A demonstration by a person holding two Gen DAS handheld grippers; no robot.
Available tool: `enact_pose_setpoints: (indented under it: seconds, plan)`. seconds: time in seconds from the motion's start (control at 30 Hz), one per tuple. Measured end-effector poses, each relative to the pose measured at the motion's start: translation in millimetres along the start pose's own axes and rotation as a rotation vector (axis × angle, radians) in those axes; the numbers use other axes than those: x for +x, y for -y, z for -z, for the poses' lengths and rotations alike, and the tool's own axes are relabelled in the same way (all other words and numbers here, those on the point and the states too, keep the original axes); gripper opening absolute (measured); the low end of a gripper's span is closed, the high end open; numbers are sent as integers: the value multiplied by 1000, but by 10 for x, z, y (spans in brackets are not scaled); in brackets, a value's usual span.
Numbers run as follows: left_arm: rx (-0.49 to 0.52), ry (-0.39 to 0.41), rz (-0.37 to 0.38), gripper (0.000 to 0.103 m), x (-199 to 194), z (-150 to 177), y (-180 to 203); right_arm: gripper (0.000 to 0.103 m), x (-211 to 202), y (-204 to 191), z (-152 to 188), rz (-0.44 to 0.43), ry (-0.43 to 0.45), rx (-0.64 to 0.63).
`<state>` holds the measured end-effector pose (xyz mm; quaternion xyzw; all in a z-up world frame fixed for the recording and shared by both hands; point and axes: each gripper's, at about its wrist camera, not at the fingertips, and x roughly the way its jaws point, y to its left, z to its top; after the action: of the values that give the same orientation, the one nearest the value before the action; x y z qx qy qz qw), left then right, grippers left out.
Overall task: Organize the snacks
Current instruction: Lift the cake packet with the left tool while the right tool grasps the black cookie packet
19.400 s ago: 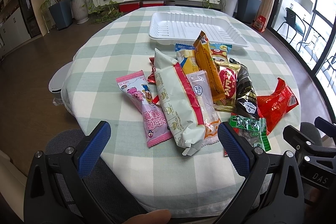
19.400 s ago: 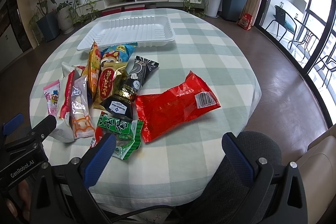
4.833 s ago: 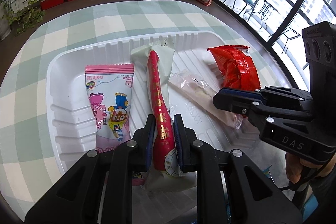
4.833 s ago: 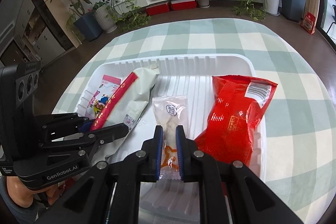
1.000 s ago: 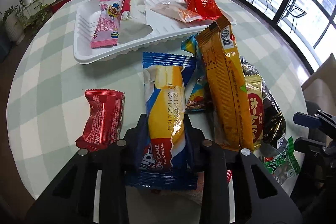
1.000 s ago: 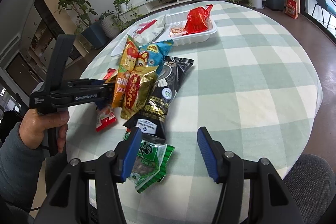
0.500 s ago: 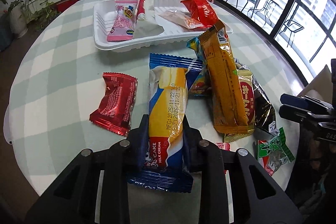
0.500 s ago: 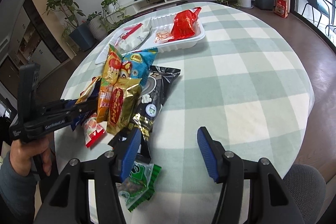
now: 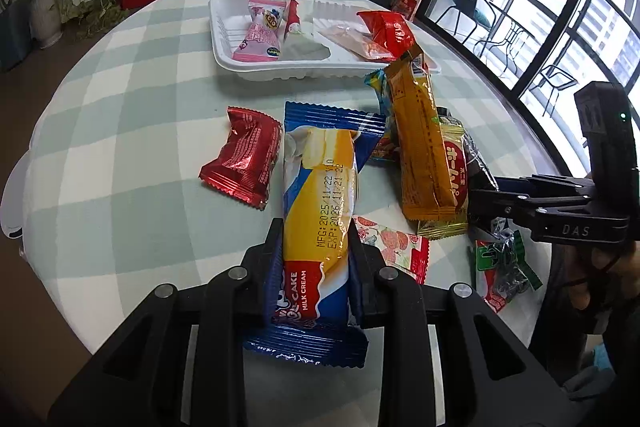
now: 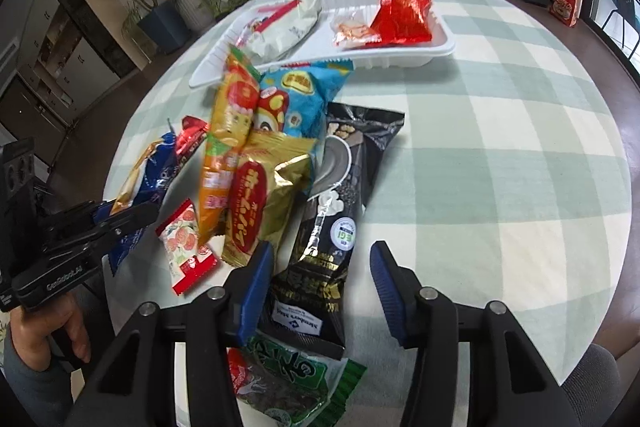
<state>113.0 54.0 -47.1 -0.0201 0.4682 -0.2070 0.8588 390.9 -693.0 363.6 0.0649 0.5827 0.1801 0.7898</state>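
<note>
My left gripper (image 9: 316, 247) is shut on a blue-and-yellow milk cream cake packet (image 9: 320, 183), gripping it near its lower end. The right wrist view shows that gripper (image 10: 120, 219) and the packet (image 10: 152, 179) at the left. My right gripper (image 10: 320, 279) stands over a long black packet (image 10: 332, 219). Its jaws are closing with the packet between them, and the blue pads (image 10: 256, 279) stay clear of it. In the left wrist view the right gripper (image 9: 480, 203) reaches in from the right. The white tray (image 9: 224, 39) at the back holds a pink packet (image 9: 260, 35), a white-and-red one, a clear one and a red bag (image 9: 388, 31).
Loose snacks lie on the checked tablecloth: a small red packet (image 9: 244, 155), an orange packet (image 9: 420, 139) on a gold one (image 10: 260, 203), a light blue bag (image 10: 304, 99), a strawberry sweet (image 10: 184, 243) and a green packet (image 10: 292, 379). A hand (image 10: 44, 331) holds the left gripper.
The right gripper has moved forward from the green packet to the black one, and its jaws have narrowed. The left gripper has shifted with the cake packet still in it.
</note>
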Motion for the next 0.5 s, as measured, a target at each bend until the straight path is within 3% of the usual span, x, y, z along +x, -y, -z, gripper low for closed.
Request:
enact_pose_setpoints:
  seconds: [0.2,0.5]
  plan:
    - [-6,-12,16,25,56,64,28,36,15,20,-1,25,10,-33]
    - [-17,-15,21,25,87,70,8,28,-46,78,63,35,34,-40]
